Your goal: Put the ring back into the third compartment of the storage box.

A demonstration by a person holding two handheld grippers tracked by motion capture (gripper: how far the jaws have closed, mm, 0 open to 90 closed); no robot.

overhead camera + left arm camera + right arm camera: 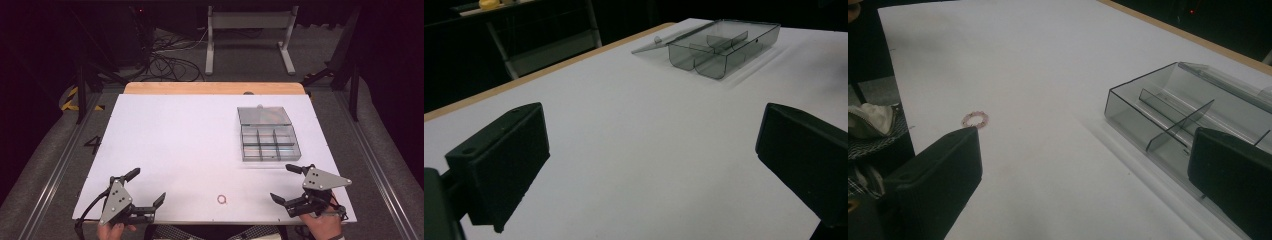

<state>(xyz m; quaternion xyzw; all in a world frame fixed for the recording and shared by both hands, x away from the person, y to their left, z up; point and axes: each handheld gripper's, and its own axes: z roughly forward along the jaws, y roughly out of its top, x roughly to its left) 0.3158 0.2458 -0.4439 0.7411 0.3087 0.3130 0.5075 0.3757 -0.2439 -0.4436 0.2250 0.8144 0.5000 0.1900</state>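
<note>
Two grippers rest at the near edge of the table (165,130), each with its jaws spread wide and nothing between them. The left gripper (148,186) sits at the near left corner, held by a hand (111,231) at the bottom of the high view; in the left gripper view its black jaws stand far apart over bare white surface, aimed across the table toward the box (724,47). The right gripper (286,183) sits at the near right, held by the other hand (325,225); its jaws are just as far apart, one tip pointing toward the box (270,142) and the other toward the ring (222,199).

That ring, small and pinkish, lies flat on the table near the front edge, between the two grippers and closer to the right one, touching neither. In the right gripper view the ring (974,119) lies just beyond the tip of the left-hand jaw.

The box is clear grey plastic, divided into compartments, and stands on the right half of the table, just beyond the right gripper. Its lid (264,115) is swung open and lies back on the far side. Box and lid together run longest from near to far; the tray alone looks close to square. In the right gripper view the box (1168,120) shows its inner dividers, partly behind the right-hand jaw.
</note>
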